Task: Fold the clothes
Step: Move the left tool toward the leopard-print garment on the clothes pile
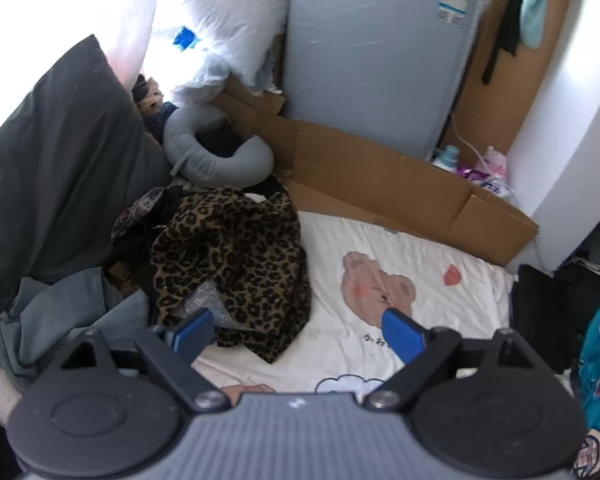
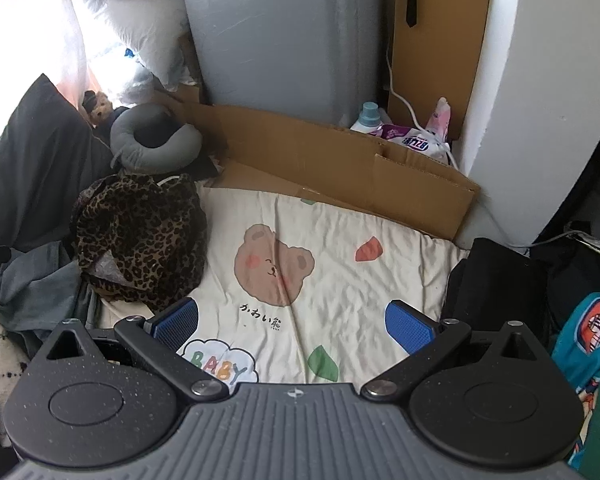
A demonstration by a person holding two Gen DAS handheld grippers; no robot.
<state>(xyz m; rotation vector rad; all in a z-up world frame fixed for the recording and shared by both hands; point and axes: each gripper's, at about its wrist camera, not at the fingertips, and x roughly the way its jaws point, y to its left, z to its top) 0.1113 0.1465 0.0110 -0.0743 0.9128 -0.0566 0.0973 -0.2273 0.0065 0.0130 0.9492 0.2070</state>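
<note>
The leopard-print garment [image 1: 236, 264] lies crumpled at the left edge of the bed sheet [image 1: 420, 280], next to grey clothes [image 1: 60, 312]. The left gripper [image 1: 296, 334] hangs over it with fingers released and holds nothing. The right gripper [image 2: 294, 322] is also released, above the bear print [image 2: 272, 268].

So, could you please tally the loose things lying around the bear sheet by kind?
Leopard garment: 1
Grey-blue garment: 1
Black garment: 1
Teal print garment: 1
Neck pillow: 1
Dark pillow: 1
Total: 6
</note>
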